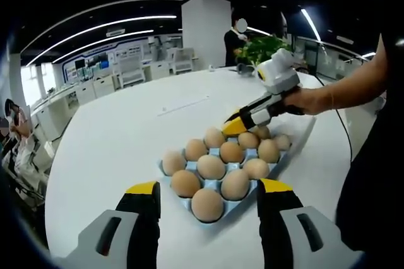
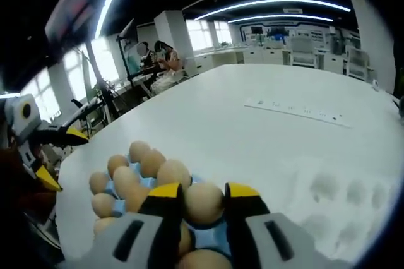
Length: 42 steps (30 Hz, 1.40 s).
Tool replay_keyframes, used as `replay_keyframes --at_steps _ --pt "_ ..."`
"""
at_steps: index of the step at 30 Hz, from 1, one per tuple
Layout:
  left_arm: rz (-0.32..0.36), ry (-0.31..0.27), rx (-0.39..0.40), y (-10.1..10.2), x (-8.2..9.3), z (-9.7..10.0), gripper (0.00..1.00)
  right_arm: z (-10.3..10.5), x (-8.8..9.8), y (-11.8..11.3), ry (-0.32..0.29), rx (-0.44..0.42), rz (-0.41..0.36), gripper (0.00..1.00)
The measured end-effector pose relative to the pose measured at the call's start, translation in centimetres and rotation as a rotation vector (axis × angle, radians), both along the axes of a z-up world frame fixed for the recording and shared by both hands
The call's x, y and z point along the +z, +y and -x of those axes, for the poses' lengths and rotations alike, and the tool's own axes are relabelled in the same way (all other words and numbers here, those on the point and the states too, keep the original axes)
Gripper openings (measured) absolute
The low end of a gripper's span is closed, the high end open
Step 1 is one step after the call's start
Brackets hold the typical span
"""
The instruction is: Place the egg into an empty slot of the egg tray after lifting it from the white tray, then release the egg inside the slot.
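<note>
Holding: the right gripper (image 2: 203, 204) has its yellow-tipped jaws closed on an egg (image 2: 204, 203), low over the blue egg tray (image 2: 211, 239).
Egg's place: between the jaws in the right gripper view, above the tray's near edge; in the left gripper view the same gripper (image 1: 235, 125) reaches in over the tray's (image 1: 180, 201) far corner.
Key relation: the slot to fill appears to lie straight below the held egg, so the coming move looks to be a short descent; the egg's long axis cannot be told from here.
White tray: the white tray (image 2: 334, 203) lies just beside the blue one, its hollows bare.
Left gripper: the left gripper (image 1: 207, 190) hangs with jaws spread wide and nothing between them, on the tray's opposite side.
Nearer hand: the right, already over the slots.
Setting: a white table (image 1: 120, 143) in a bright office.
</note>
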<state>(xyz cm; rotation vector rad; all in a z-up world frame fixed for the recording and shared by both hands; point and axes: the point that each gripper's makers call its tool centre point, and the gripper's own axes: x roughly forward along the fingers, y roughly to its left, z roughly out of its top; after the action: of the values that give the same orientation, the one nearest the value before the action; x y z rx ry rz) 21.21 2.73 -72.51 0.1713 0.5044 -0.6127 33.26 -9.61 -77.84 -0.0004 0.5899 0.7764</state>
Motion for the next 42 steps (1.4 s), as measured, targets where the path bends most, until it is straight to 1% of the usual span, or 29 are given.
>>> replay_keyframes --at_steps 13,15,16,17,18,19,22,23,25,31,37,39,40,42 --pt "-0.004 -0.004 0.007 0.2 0.1 0.0 0.62 0.2 0.1 -0.1 -0.009 -0.01 -0.021 0.26" --pt "-0.006 -0.005 0.009 0.3 0.1 0.1 0.62 0.4 0.4 -0.3 -0.02 -0.011 -0.032 0.26" --pt "-0.006 -0.007 0.009 0.3 0.1 0.1 0.62 0.5 0.7 -0.5 -0.032 -0.017 -0.044 0.26" --pt "-0.004 -0.009 0.008 0.3 0.2 0.1 0.62 0.1 1.4 -0.6 -0.069 -0.035 -0.066 0.26" --pt "-0.003 -0.008 0.009 0.2 0.2 0.1 0.62 0.0 1.8 -0.8 -0.102 -0.035 -0.074 0.26" --pt "-0.002 -0.007 0.009 0.2 0.1 0.1 0.62 0.2 1.8 -1.1 -0.115 -0.032 -0.06 0.25" --pt "-0.002 -0.007 0.004 0.0 0.1 0.1 0.62 0.3 2.2 -1.7 -0.121 -0.041 -0.081 0.25" --pt "0.0 -0.005 0.003 0.0 0.1 0.1 0.62 0.1 2.5 -2.2 -0.125 -0.059 -0.089 0.25" --pt "-0.002 -0.006 0.003 -0.1 0.1 0.1 0.62 -0.3 2.9 -3.2 -0.165 -0.088 -0.082 0.25" --pt "0.0 -0.004 -0.005 -0.4 0.1 0.0 0.62 -0.7 2.4 -6.2 -0.154 -0.143 -0.058 0.25" --pt "-0.001 -0.001 -0.005 -0.4 0.0 0.0 0.62 -1.0 2.2 -9.4 -0.176 -0.201 -0.026 0.24" --pt "0.0 -0.001 -0.004 -0.4 0.0 0.0 0.62 -1.3 2.1 -10.8 -0.185 -0.234 -0.01 0.24" --pt "-0.001 0.0 -0.003 -0.4 0.0 0.0 0.62 -1.5 2.1 -11.8 -0.2 -0.254 0.009 0.24" --pt "-0.001 0.0 -0.003 -0.4 0.0 0.0 0.62 -1.6 2.0 -12.9 -0.199 -0.27 0.016 0.24"
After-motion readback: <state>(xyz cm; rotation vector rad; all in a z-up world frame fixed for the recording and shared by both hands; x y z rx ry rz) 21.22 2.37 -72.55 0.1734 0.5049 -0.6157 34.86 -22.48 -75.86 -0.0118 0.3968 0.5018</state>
